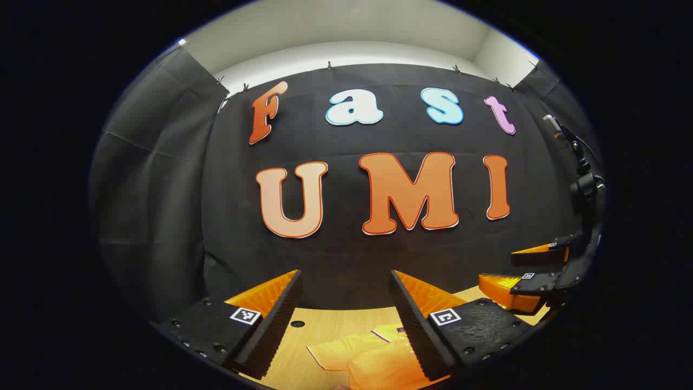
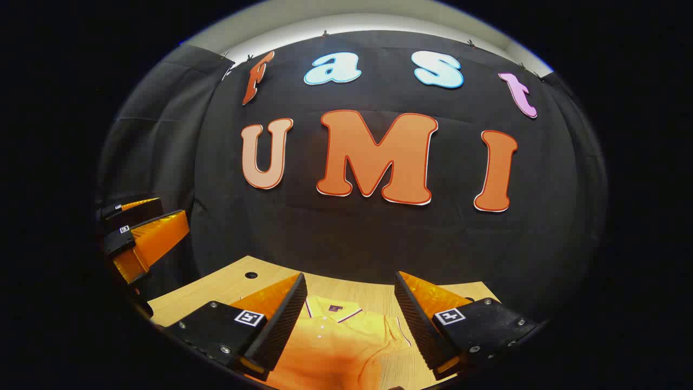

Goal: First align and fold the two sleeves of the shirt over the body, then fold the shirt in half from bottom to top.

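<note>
Black cloth backs a pale wood-grain table (image 2: 216,295) where the orange polo shirt (image 2: 330,341) lies flat, collar toward the wall. Left gripper (image 1: 346,319) and right gripper (image 2: 346,319) hover above it, ridged wedge fingers spread wide, holding nothing.

A light wooden surface (image 2: 227,292) with a round hole (image 2: 250,275) is carrying a yellow shirt (image 2: 335,336) lying flat.
</note>
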The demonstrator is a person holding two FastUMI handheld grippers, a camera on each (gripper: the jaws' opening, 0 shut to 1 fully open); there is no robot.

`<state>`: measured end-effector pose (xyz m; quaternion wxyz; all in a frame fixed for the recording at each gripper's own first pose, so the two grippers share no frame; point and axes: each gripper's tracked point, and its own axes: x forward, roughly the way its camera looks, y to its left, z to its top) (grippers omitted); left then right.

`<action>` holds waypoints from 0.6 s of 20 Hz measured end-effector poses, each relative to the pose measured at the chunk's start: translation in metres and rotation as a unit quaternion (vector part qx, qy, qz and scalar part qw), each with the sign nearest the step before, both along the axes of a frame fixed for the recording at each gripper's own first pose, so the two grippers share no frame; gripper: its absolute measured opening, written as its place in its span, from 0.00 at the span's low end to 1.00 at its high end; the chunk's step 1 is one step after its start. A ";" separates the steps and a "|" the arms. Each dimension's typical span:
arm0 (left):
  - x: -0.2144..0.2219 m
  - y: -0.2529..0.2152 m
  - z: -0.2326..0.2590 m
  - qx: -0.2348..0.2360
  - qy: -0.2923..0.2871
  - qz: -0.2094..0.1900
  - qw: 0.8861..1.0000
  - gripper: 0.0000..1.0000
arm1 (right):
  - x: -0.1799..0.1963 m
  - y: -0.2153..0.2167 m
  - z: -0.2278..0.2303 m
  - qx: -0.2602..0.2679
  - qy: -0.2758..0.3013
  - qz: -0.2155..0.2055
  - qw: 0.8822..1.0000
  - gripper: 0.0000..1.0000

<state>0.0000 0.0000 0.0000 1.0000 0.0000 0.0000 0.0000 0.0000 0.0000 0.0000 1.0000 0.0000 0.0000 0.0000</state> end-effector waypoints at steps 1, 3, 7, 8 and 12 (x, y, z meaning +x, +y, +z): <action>0.000 -0.001 -0.001 0.001 0.001 0.002 1.000 0.97 | 0.000 0.000 0.000 -0.001 0.000 0.000 1.000 0.98; 0.000 -0.002 -0.003 -0.002 0.003 0.003 1.000 0.97 | 0.000 -0.001 -0.001 -0.005 0.001 -0.002 1.000 0.98; -0.004 -0.012 -0.009 -0.005 0.015 -0.003 1.000 0.98 | 0.001 -0.003 -0.005 -0.007 0.008 -0.008 1.000 0.98; -0.004 -0.013 -0.008 -0.005 0.014 -0.004 1.000 0.98 | 0.003 -0.004 -0.006 -0.006 0.009 -0.009 1.000 0.98; -0.008 -0.014 -0.001 0.004 0.007 0.001 1.000 0.97 | 0.004 -0.010 -0.013 -0.002 0.012 -0.010 1.000 0.98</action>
